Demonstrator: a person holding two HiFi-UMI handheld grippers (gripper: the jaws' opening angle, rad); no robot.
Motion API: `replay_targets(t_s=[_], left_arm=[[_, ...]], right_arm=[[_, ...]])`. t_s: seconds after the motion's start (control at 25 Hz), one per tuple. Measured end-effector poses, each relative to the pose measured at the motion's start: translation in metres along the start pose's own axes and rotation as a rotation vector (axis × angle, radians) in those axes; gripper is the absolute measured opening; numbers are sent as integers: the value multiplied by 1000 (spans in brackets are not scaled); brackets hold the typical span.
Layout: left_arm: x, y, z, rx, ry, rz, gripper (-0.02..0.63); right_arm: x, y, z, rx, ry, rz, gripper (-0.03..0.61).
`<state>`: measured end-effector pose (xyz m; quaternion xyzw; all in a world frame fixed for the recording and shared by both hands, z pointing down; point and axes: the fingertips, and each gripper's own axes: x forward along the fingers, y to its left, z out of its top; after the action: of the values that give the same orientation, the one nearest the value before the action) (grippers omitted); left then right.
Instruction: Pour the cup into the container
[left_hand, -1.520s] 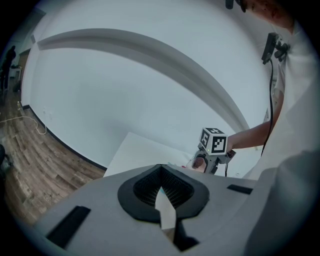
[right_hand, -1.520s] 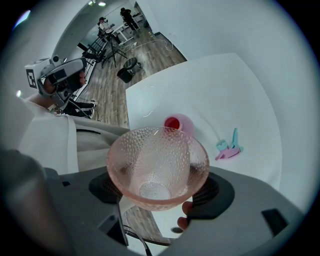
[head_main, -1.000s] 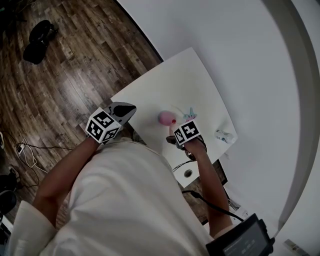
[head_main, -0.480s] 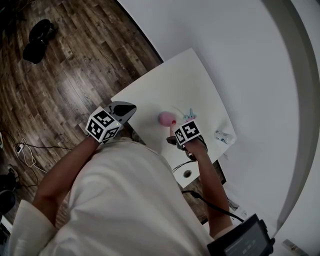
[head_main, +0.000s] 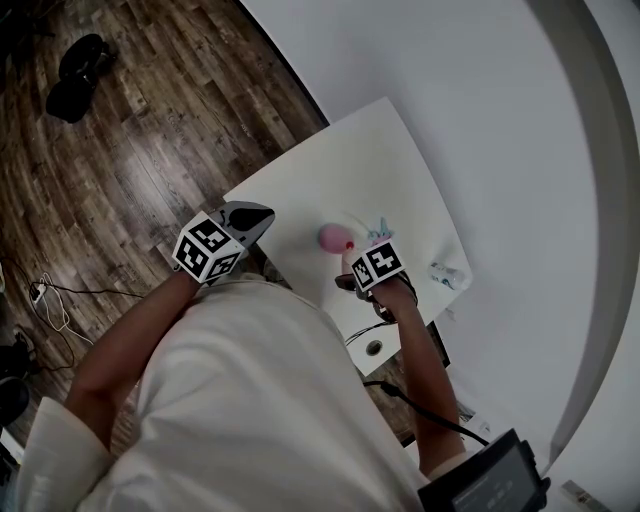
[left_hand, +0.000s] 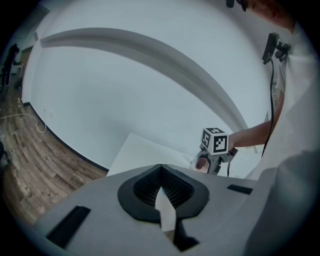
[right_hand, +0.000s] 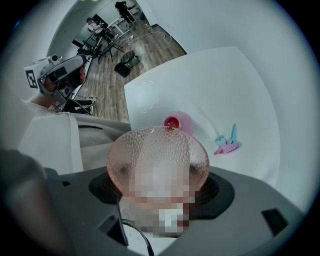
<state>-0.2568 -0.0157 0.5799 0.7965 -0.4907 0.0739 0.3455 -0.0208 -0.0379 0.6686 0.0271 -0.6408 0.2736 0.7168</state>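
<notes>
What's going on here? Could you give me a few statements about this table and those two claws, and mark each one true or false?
1. The right claw grips a pink dimpled cup. True.
2. The left claw is wide open. False: it is shut and empty.
3. A small pink container stands on the table just beyond the cup's rim. True.
4. The table is dark wood. False: the table is white; the floor is wood.
5. The small pink-and-teal thing lies inside the container. False: it lies on the table, apart from the container.
</notes>
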Motion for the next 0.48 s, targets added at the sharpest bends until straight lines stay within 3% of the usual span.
replay_targets(t_s=[0.48], left_arm=[[2, 3, 1, 0, 0, -7, 9]], right_arm=[[-1, 2, -1, 8, 20, 5, 379]])
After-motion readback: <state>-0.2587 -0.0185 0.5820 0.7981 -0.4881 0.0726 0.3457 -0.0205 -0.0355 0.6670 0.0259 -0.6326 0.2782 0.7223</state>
